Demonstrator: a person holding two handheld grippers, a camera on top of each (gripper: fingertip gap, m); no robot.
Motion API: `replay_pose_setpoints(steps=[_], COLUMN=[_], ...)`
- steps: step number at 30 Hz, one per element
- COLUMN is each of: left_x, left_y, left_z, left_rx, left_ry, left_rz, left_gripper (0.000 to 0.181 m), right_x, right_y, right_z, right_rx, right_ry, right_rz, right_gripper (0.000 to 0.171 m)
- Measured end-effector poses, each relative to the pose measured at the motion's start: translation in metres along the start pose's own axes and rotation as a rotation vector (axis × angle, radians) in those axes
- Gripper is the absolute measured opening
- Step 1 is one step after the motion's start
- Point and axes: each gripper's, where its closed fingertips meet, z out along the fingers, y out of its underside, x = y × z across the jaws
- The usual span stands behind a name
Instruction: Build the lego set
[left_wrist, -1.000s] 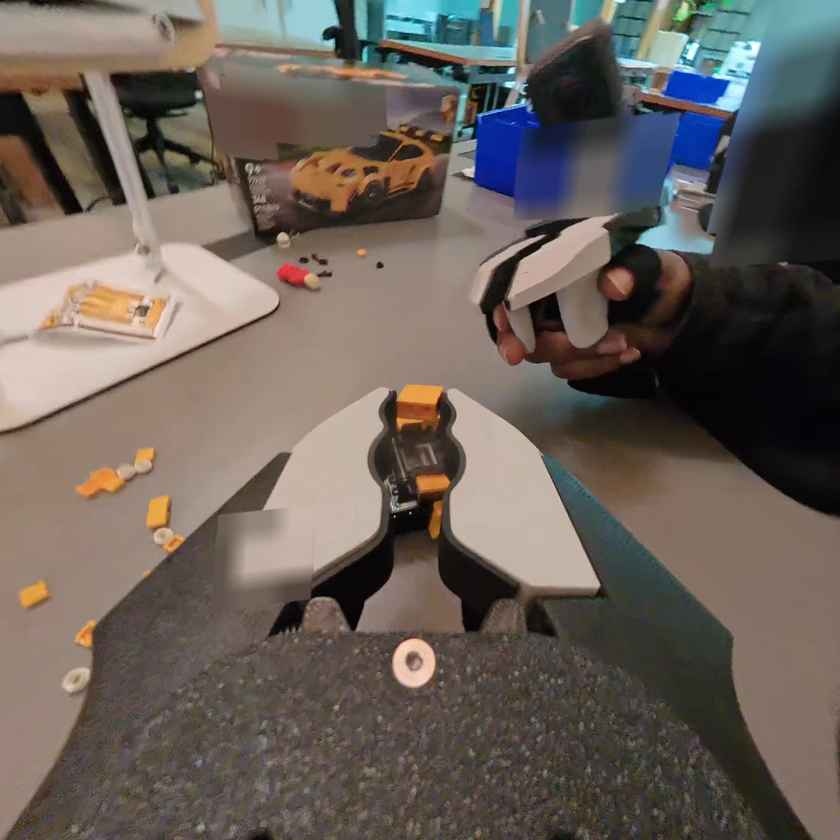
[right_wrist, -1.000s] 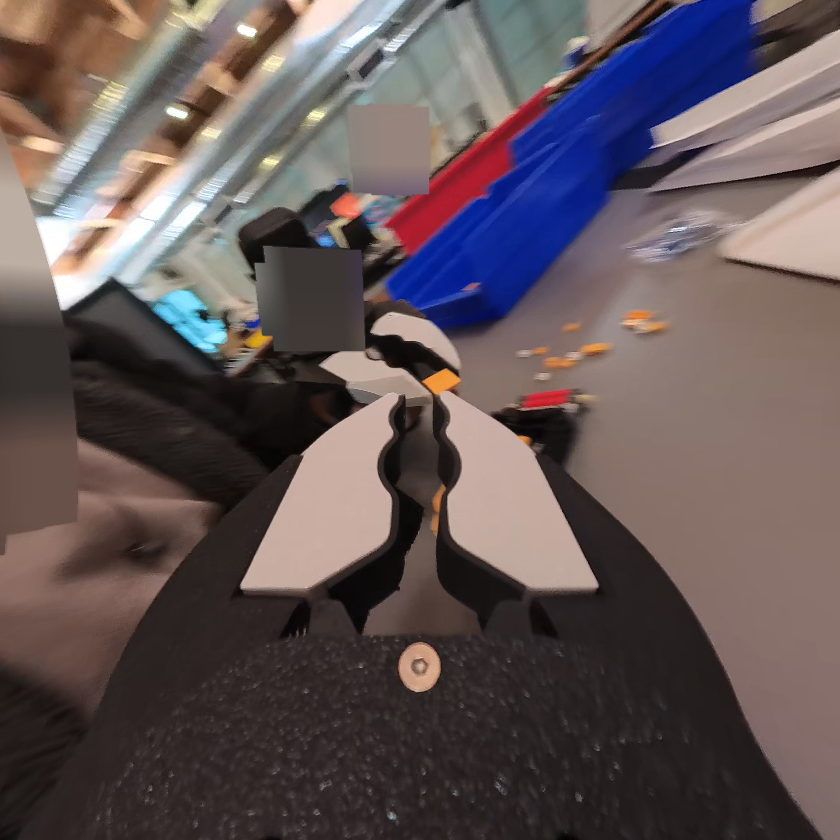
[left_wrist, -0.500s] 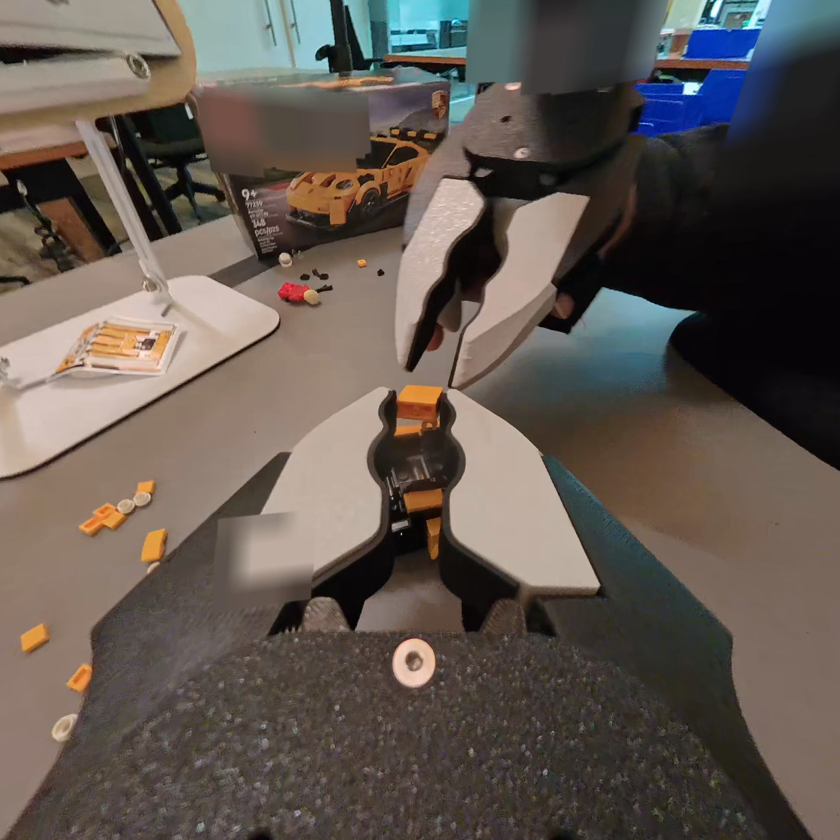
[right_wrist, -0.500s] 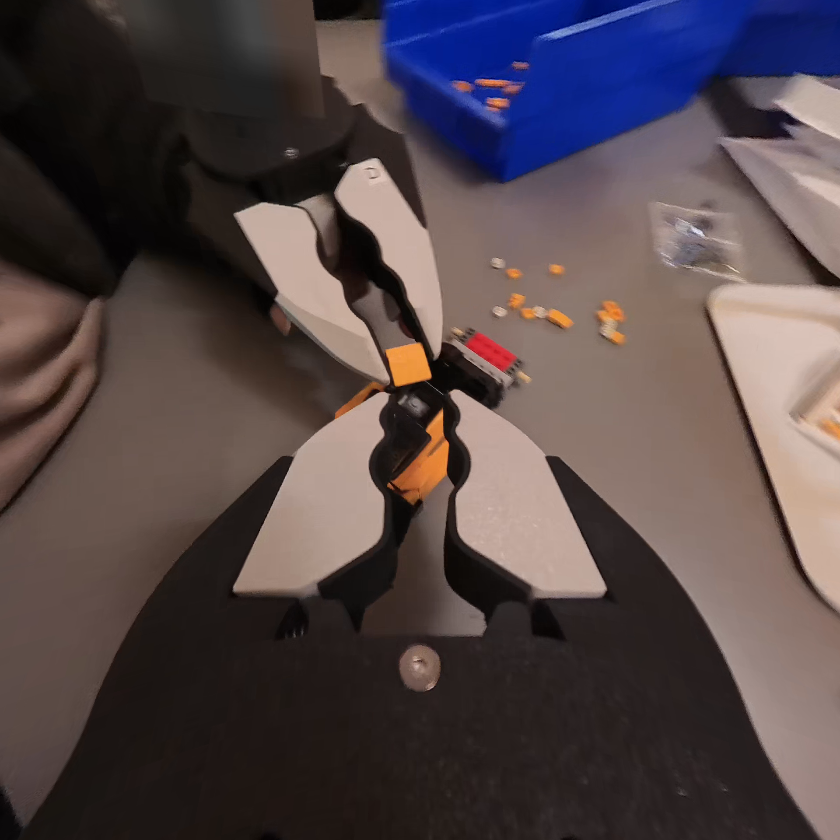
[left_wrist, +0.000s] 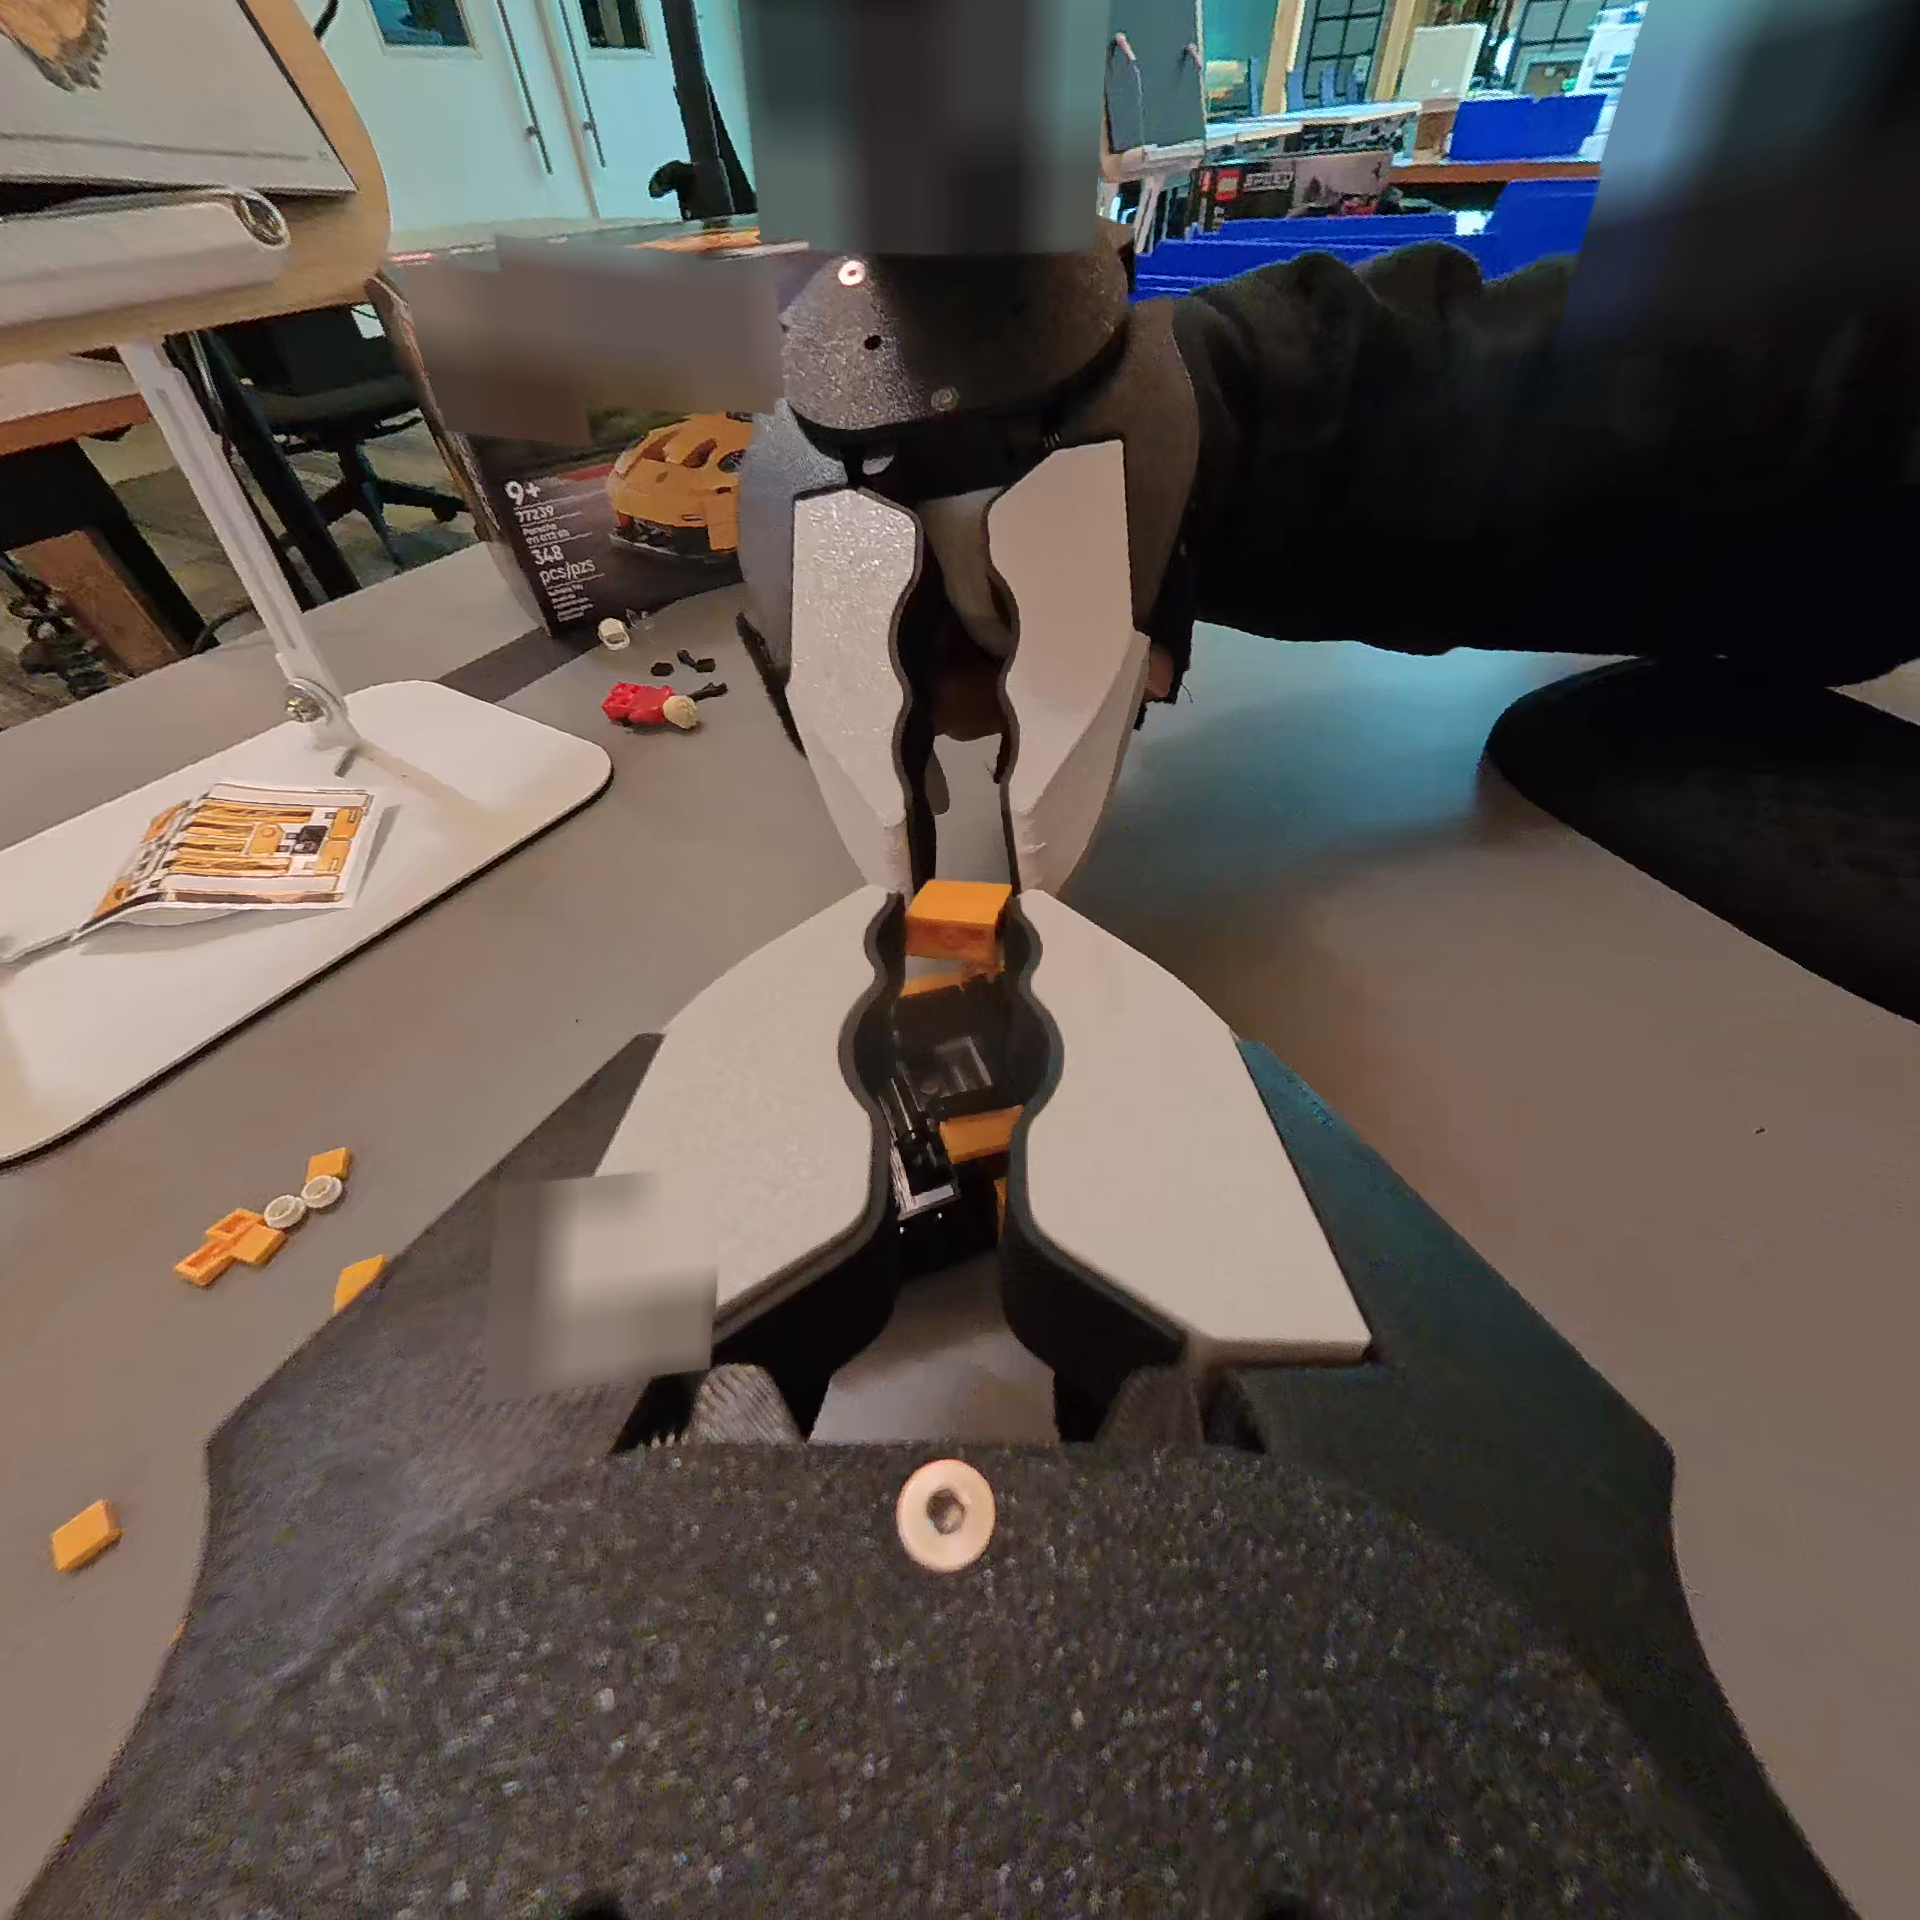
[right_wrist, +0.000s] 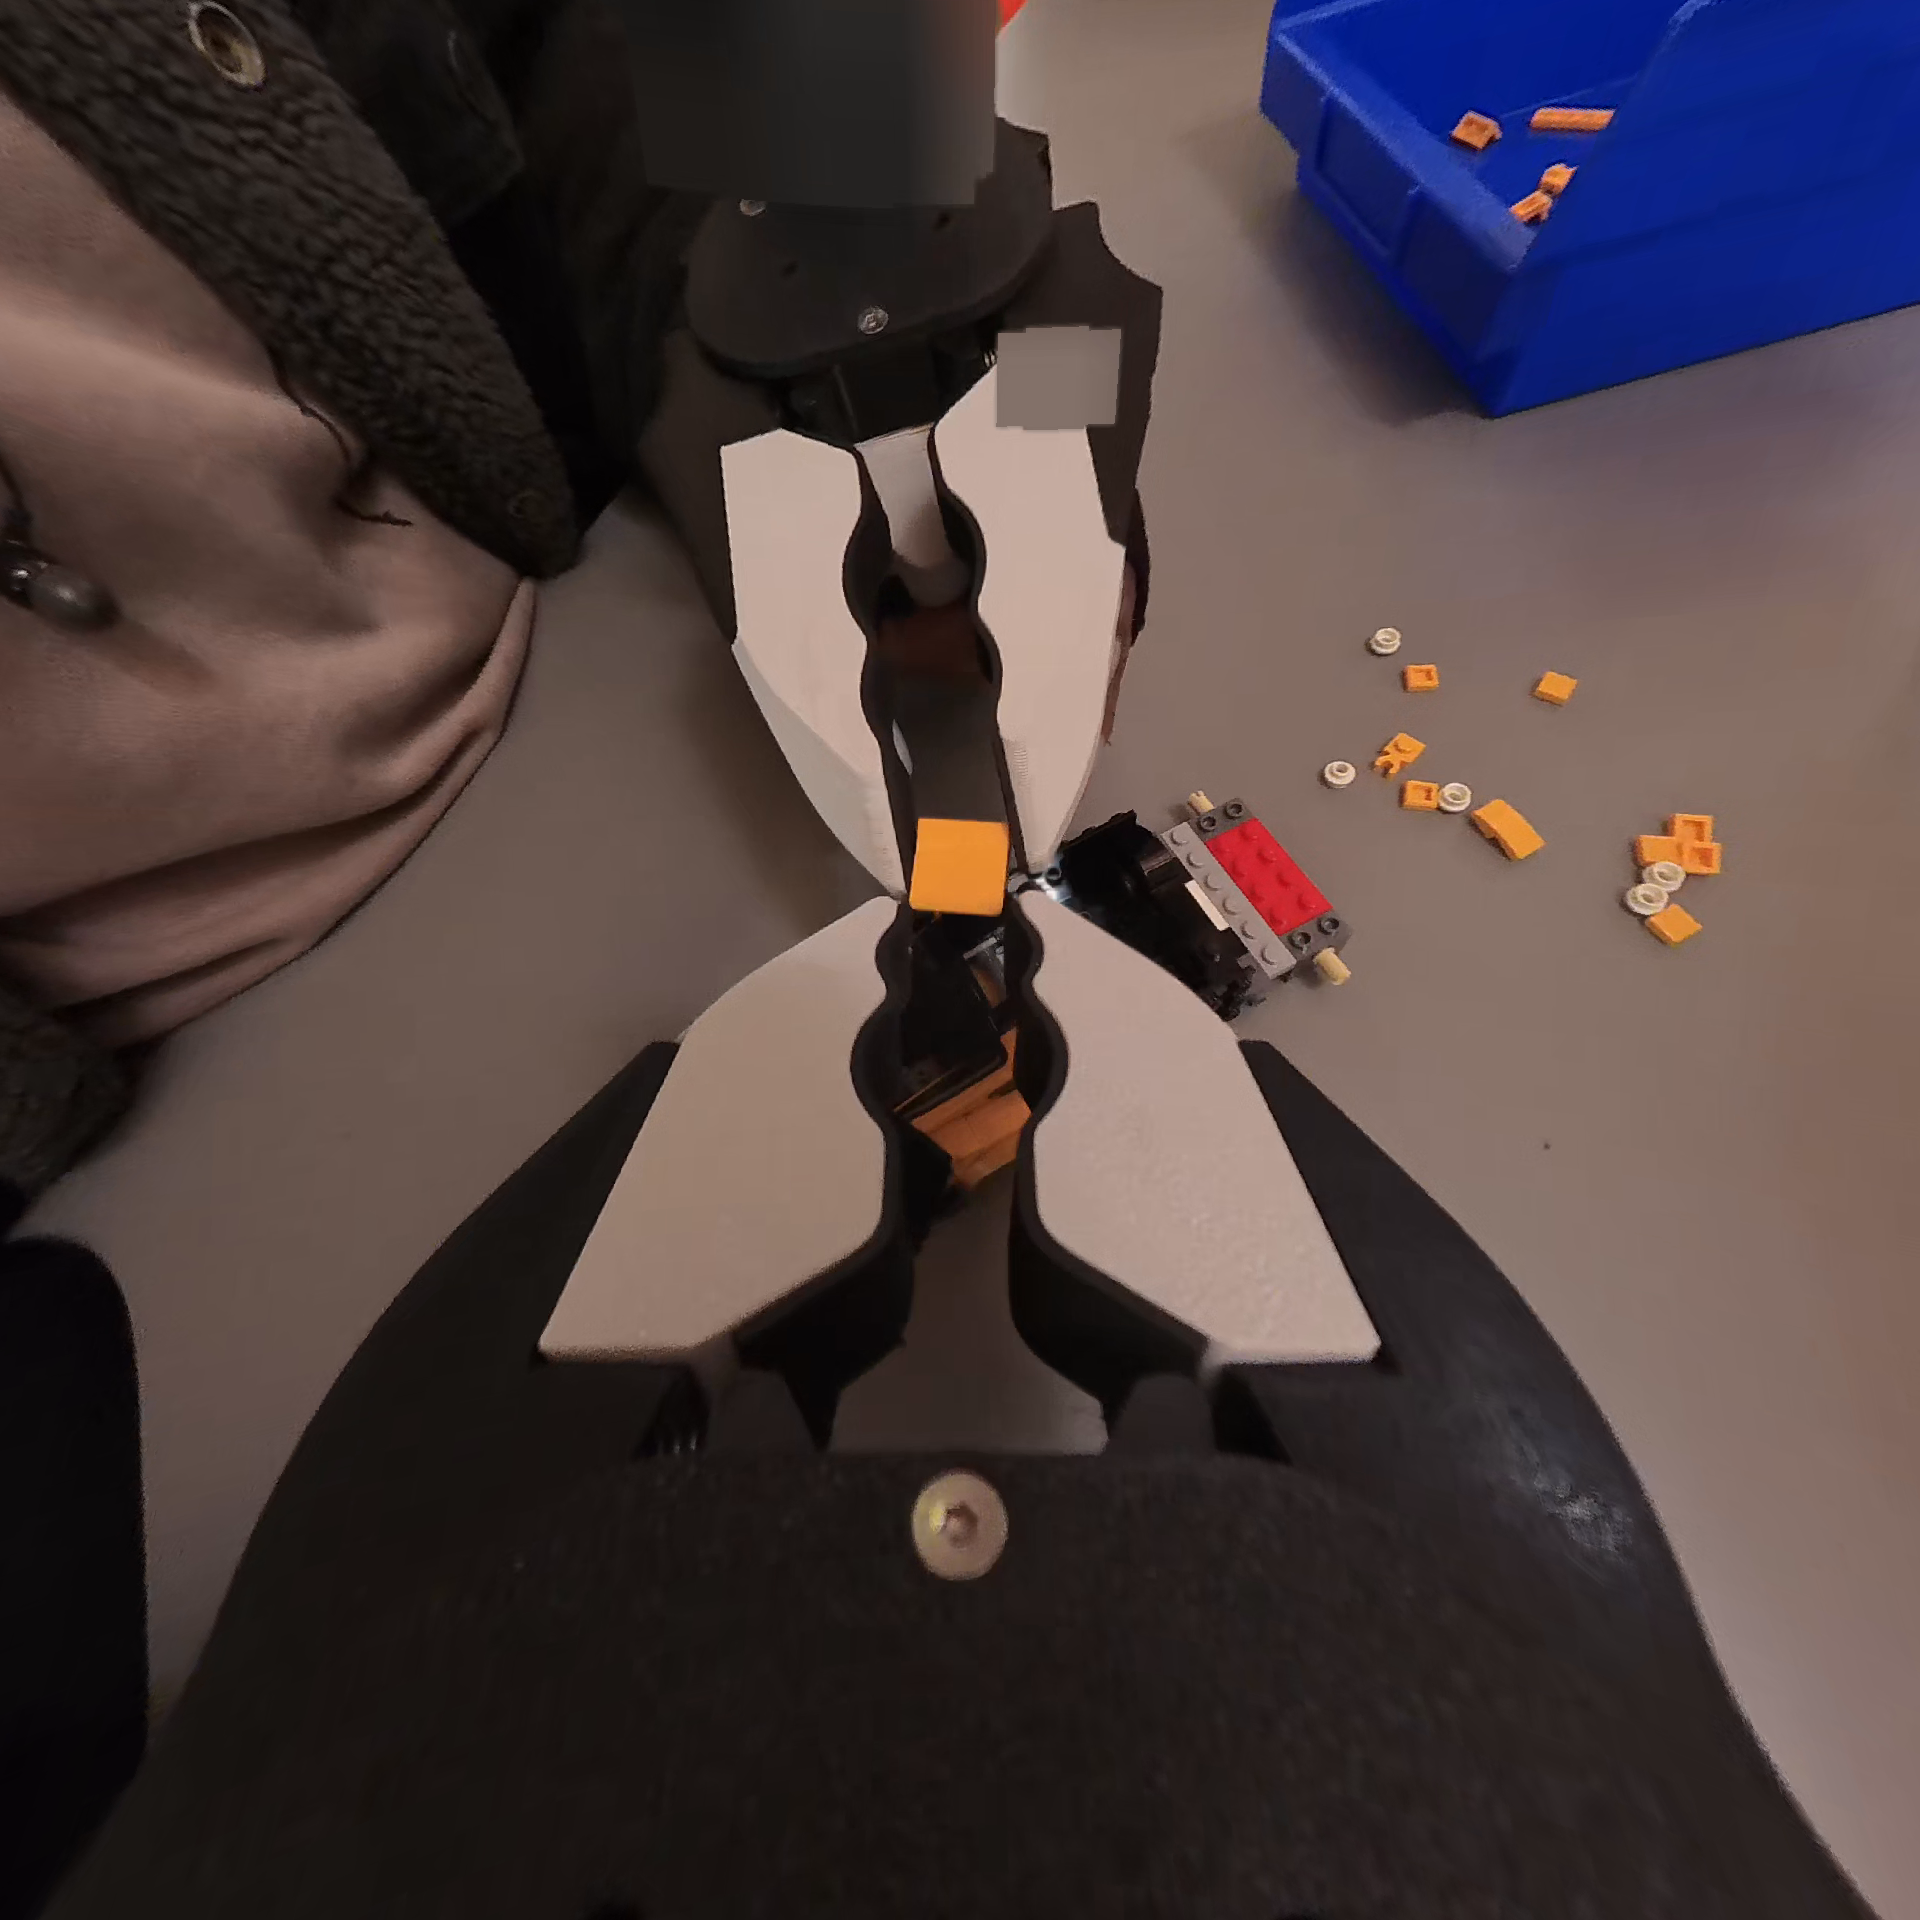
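Your left tongs (left_wrist: 954, 914) are clamped on a black and orange lego piece (left_wrist: 951, 1081), its orange block (left_wrist: 954, 920) poking out at the tips. Your right tongs (right_wrist: 956, 914) meet them tip to tip above the grey table (right_wrist: 1558, 1195), apparently closed on the same block; the grip itself is hard to see. Loose orange bits (right_wrist: 1507, 826) lie toward the table's right side, near a blue bin (right_wrist: 1662, 260).

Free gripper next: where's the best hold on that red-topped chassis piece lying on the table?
Take the red-topped chassis piece across its long grey side edges, coming straight down. It lies flat, studs up, with axle pins sticking out of the ends, so the ends probably grip poorly.
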Motion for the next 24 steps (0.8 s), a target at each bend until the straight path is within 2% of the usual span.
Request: replay_pose_setpoints(steps=[8,13,18,24], left_x=[0.000,0.001,0.002,0.005], left_y=[0.008,0.011,0.011,0.006], left_z=[0.001,0.002,0.003,0.002], left_rx=[-0.041,-0.063,-0.062,-0.046], left_ry=[0.047,0.061,0.065,0.033], left_rz=[-0.023,-0.043,-0.031,0.095], left_gripper=[0.017,0.017,0.017,0.017], right_x=[0.003,0.003,0.001,-0.007], right_y=[0.006,0.009,0.007,-0.001], right_z=[0.001,0.002,-0.001,-0.001], right_rx=[-0.092,-0.137,-0.073,0.056], right_ry=[-0.082,-0.088,-0.116,-0.167], right_rz=[-0.010,-0.011,0.065,0.169], right_gripper=[0.011,0.014,0.016,0.018])
